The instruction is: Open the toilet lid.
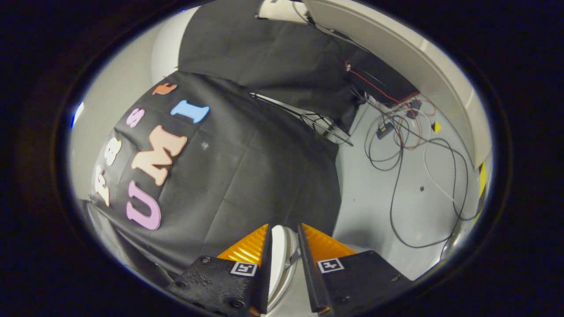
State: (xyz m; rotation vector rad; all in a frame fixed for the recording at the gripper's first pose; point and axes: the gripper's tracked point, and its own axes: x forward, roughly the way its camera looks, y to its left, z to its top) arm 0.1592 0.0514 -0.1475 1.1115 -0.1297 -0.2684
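Black cloth wall (246, 176) takes up most of what lies beyond my tongs (284, 251); the view is rolled over, so the wall and the pale floor (383, 207) run at a slant. The floor lies to one side of the wall and carries a tangle of cables (410, 145), black, white and red, well apart from the tongs. A white curved panel (423, 61) stands past the cables.

Toilet lid (278, 259): a thin white edge standing between my two fingers (246, 251), seen edge-on, running from just short of the tips back toward the palm. A second white rim shows just behind it on one side; I cannot tell whether that is the seat or part of the lid.

Tongs state: narrow, the black inner faces near the lid edge on both sides. One finger looks to be touching it; at the other a thin gap seems to remain, so I cannot say both press.

Step in hand, by my judgement: the lid is up on its edge with the tongs around it, so the lift is under way or close to its end. Next move calls for carrying the edge on over its hinge until the lid can lean back unaided, then widening the tongs and drawing straight off the edge without dragging it down again.
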